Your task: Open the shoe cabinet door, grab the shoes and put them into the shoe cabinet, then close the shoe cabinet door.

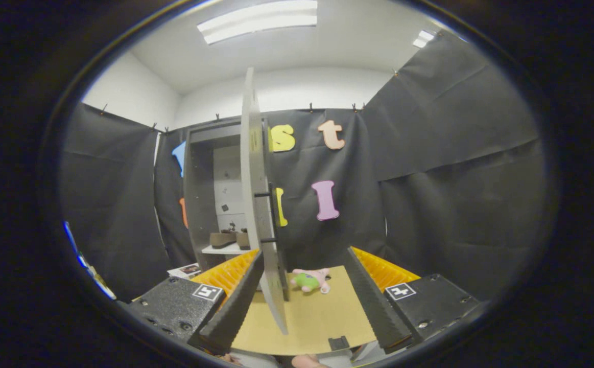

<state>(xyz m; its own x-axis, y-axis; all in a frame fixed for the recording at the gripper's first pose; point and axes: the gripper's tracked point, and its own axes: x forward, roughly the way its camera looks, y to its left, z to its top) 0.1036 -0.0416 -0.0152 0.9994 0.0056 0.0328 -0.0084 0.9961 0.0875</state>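
Note:
The grey shoe cabinet (199, 194) stands ahead to the left with its door (257, 204) swung open. I see the door almost edge-on, and a black bar handle (272, 214) runs down its right face. A pair of brown shoes (230, 238) sits on a white shelf (220, 250) inside the cabinet. My gripper (305, 254) is open. The door's lower edge comes down between the fingers, right beside the left finger (238, 301). Whether that finger touches the door I cannot tell. The right finger (373, 296) is well apart from it.
A pink and green plush toy (311, 280) lies on the tan cardboard floor (322, 317) just beyond the fingers. A printed sheet (187, 269) lies at the cabinet's foot. Black cloth walls close in left, behind and right. A hand (304, 362) shows below the gripper.

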